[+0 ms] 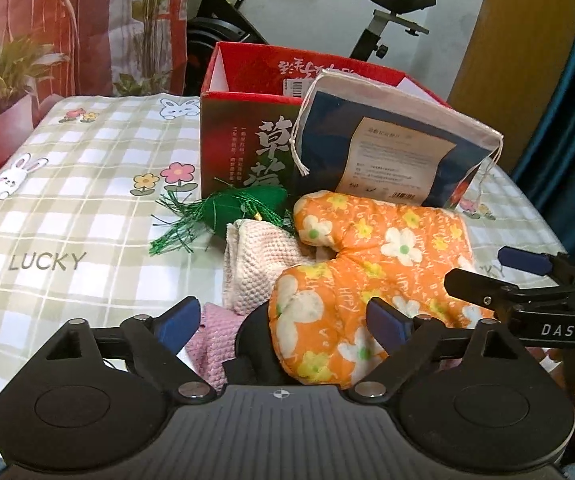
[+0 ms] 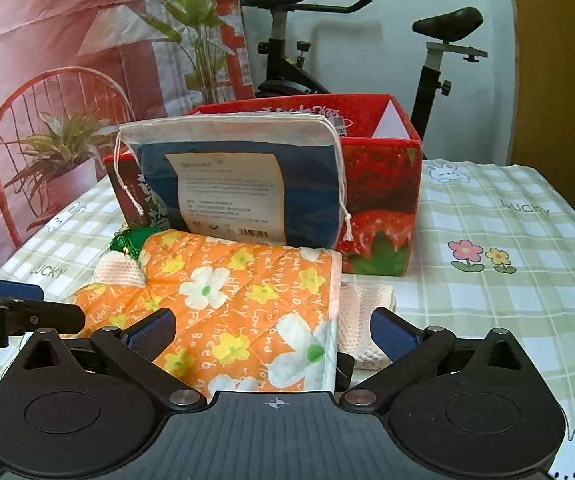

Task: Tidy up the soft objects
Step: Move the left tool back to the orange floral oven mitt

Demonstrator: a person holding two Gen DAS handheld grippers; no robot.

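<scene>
An orange flowered cushion (image 1: 371,256) lies on the checked cloth, over pink knit cloths (image 1: 255,268). My left gripper (image 1: 283,322) is open, its pads on either side of the cushion's near lobe. My right gripper (image 2: 273,332) is open, straddling the cushion's other end (image 2: 239,300); it also shows at the right of the left wrist view (image 1: 499,272). A green tasselled pouch (image 1: 247,210) lies behind the cloths. A white drawstring bag (image 1: 391,152) with a blue item inside leans on the red strawberry box (image 1: 243,136).
The checked tablecloth (image 1: 67,208) covers the table. A pale knit cloth (image 2: 363,316) lies right of the cushion. An exercise bike (image 2: 287,60), a red chair (image 2: 47,120) and a potted plant stand behind the table.
</scene>
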